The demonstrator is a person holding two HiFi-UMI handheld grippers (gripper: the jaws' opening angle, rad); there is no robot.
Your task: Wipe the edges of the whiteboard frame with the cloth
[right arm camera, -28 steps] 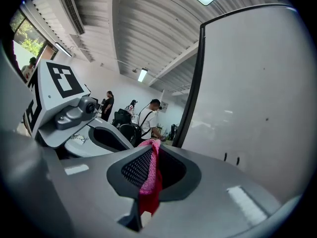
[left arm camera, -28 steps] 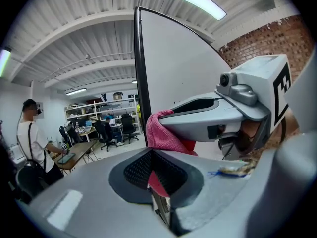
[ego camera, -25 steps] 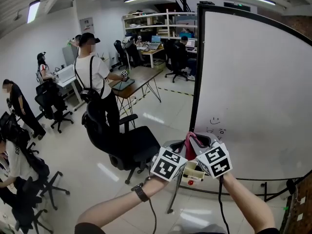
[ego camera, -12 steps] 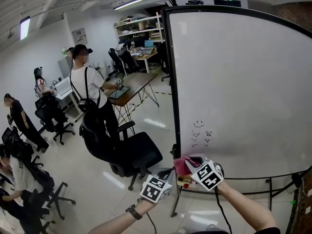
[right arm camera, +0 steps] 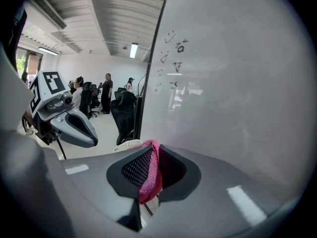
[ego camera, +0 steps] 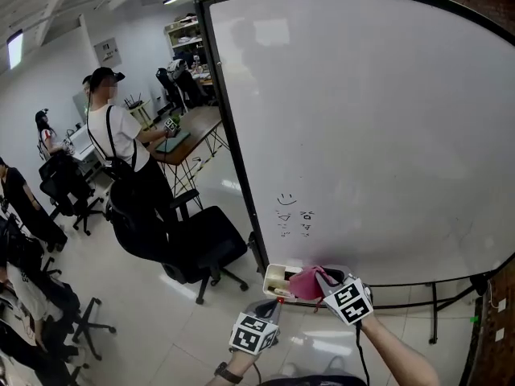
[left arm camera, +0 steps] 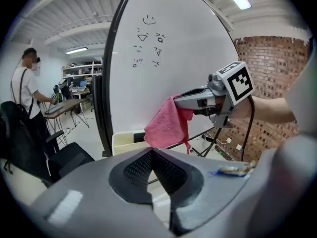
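A large whiteboard with a black frame (ego camera: 233,135) fills the head view, and small doodles sit low on its face. My right gripper (ego camera: 318,278) is shut on a pink cloth (ego camera: 304,284), held just in front of the board's lower left corner. In the right gripper view the cloth (right arm camera: 150,177) is pinched between the pads of the right gripper (right arm camera: 151,155), and the frame's edge (right arm camera: 148,73) rises ahead. My left gripper (ego camera: 269,310) hangs lower left of the cloth, shut and empty. The left gripper view shows the cloth (left arm camera: 166,125) draped from the right gripper (left arm camera: 177,99) beyond the left gripper (left arm camera: 151,152).
A white tray (ego camera: 278,278) sits at the board's bottom left corner. A black office chair (ego camera: 193,240) stands left of the frame, with a standing person (ego camera: 113,135) and a desk (ego camera: 181,143) behind it. More seated people are far left. A brick wall (left arm camera: 257,63) lies right.
The head view has swung right, so the whiteboard now fills it. Both grippers sit lower in view. The left gripper has dropped away from the cloth, which stays in the right gripper.
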